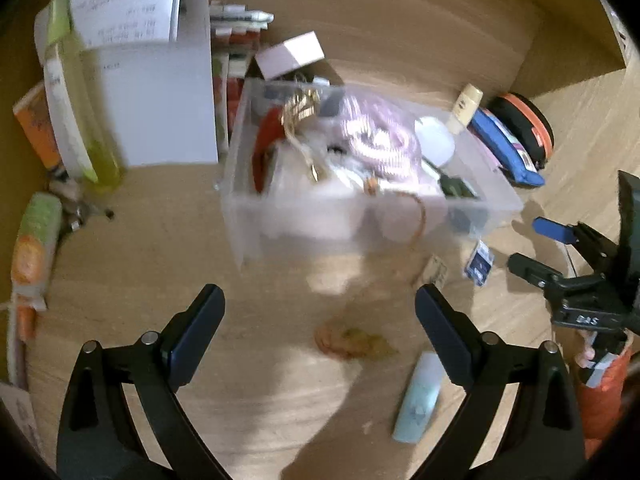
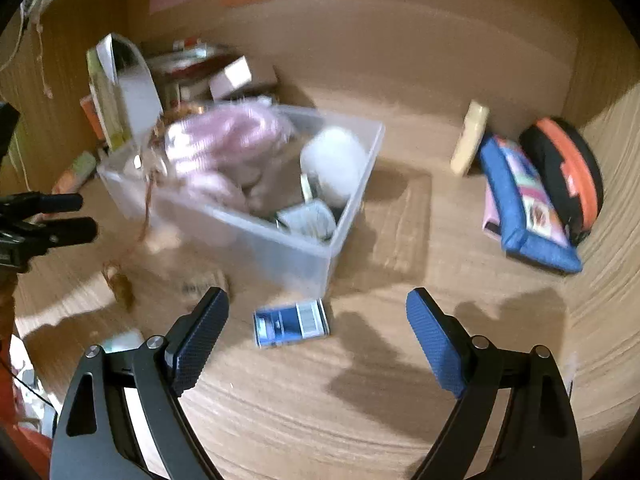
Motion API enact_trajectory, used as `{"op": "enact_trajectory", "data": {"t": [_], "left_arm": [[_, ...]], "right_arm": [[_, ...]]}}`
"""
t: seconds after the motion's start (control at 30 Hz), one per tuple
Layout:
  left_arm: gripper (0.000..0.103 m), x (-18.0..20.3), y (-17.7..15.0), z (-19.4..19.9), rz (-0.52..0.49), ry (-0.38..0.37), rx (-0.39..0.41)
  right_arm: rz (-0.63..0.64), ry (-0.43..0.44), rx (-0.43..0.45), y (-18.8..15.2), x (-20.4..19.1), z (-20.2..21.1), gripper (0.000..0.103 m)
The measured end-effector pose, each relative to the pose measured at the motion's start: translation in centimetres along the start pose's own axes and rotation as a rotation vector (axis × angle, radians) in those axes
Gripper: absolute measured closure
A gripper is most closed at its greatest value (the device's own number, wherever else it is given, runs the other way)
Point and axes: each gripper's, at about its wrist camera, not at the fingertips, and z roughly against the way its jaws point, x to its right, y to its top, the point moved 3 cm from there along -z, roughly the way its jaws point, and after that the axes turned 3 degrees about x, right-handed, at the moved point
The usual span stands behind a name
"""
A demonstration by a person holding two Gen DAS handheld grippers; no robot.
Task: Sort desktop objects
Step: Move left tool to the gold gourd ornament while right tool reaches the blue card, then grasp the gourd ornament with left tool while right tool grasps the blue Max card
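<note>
Both my tongs, left gripper (image 1: 320,316) and right gripper (image 2: 318,316), are spread wide, holding nothing. A small blue-and-white card (image 2: 291,323) lies flat just beyond my right tips, near the crowded clear plastic bin (image 2: 344,240). Flat, it may slide away. Wooden desk (image 2: 360,412), boarded in behind.

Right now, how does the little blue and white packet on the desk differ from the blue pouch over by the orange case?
The blue and white packet lies flat on the bare desk just in front of the clear bin; the blue pouch is propped at a tilt against the orange and black case. The packet looks much smaller than the pouch. The packet is plain; the pouch carries a colourful panel. Both are mostly blue and outside the bin.
</note>
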Motion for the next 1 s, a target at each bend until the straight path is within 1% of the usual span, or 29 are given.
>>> {"op": "enact_trajectory", "data": {"t": [0.07,0.13,0.33,0.47,0.6,0.7,0.73,0.77,0.8,0.83,0.9,0.97,1.0], "left_arm": [[0.006,0.3,-0.8,-0.4,-0.011,-0.005,-0.03],[0.006,1.1,-1.6,-1.0,-0.037,-0.03,-0.071],[0.006,3.1,-3.1,-2.7,-0.122,-0.01,-0.125],[0.006,3.4,-3.7,-3.6,-0.127,-0.027,-0.166],[0.006,3.4,-3.4,-3.8,-0.132,-0.018,-0.156],[0.007,3.9,-3.5,-3.6,-0.158,0.025,-0.12],[0.011,3.8,-3.5,-3.7,-0.16,0.024,-0.123],[0.019,3.8,-3.6,-3.8,-0.159,0.019,-0.132],[0.019,3.8,-3.7,-3.9,-0.161,0.019,-0.138],[0.023,3.8,-3.7,-3.8,-0.169,0.035,-0.134],[0.028,3.7,-3.7,-3.7,-0.175,0.039,-0.132],[0.035,3.7,-3.7,-3.5,-0.178,0.038,-0.125],[0.036,3.6,-3.7,-3.5,-0.181,0.044,-0.12]], "right_arm": [[-0.002,0.003,-0.023,-0.6,0.0,-0.5,0.014],[-0.005,0.009,-0.043,-0.9,0.0,-1.0,0.014],[0.008,0.058,-0.081,-1.4,-0.8,-2.3,0.014],[0.048,0.073,-0.088,-1.5,-1.4,-2.7,0.014],[0.041,0.108,-0.125,-1.3,-1.6,-3.5,0.016],[0.031,0.116,-0.134,-1.3,-1.4,-3.6,0.018],[0.03,0.118,-0.137,-1.3,-1.4,-3.7,0.022],[0.031,0.117,-0.139,-1.3,-1.3,-3.7,0.025],[0.035,0.114,-0.138,-1.3,-1.4,-3.7,0.025],[0.038,0.116,-0.137,-1.3,-1.5,-3.7,0.026],[0.045,0.121,-0.132,-1.2,-1.7,-3.7,0.028],[0.063,0.117,-0.126,-1.2,-2.0,-3.6,0.036],[0.071,0.113,-0.122,-1.3,-2.2,-3.5,0.038]]}}
